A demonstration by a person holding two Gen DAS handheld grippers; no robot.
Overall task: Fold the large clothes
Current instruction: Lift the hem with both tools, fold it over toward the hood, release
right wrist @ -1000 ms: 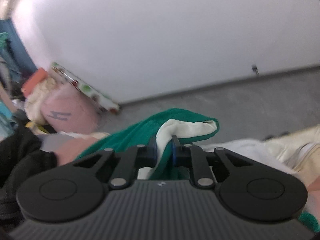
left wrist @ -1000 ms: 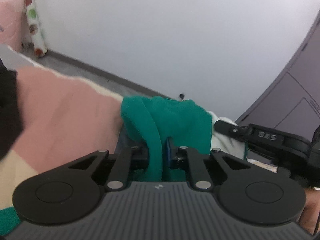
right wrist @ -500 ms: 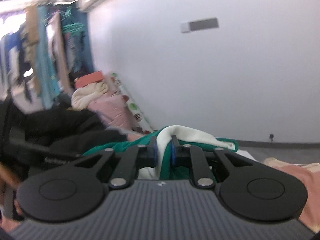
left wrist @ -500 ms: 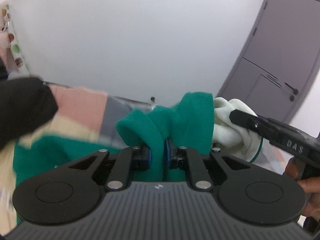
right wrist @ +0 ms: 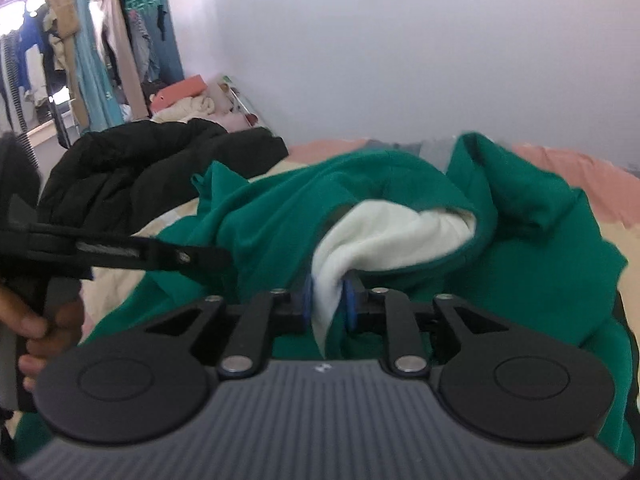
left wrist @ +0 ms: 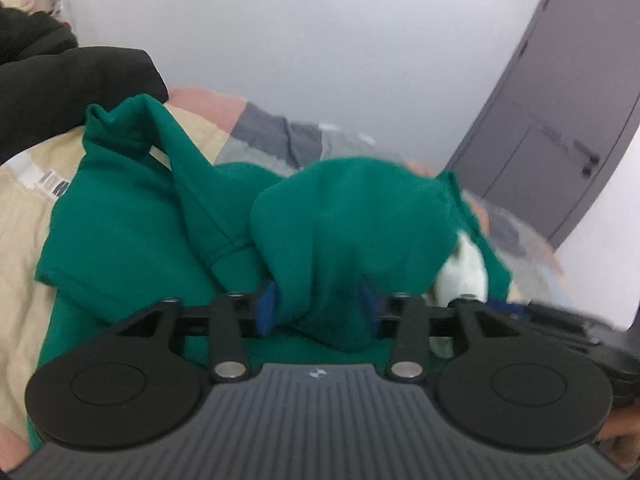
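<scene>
My left hand-held gripper (left wrist: 318,306) stands wide, green cloth bunched loosely between its jaws; my right hand-held gripper (right wrist: 328,304) pinches the cream lining. I'd judge I should close the left firmly before drawing the edge taut. The green sweatshirt (right wrist: 520,248), fleece-lined and rumpled, lies mid-bed (right wrist: 560,164), right of a black jacket (right wrist: 140,168).

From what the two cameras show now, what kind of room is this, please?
Probably a bedroom at home. A bed cover in pink and cream lies under the green garment, clothes hang on a rack by the wall, and there is a grey door.
</scene>
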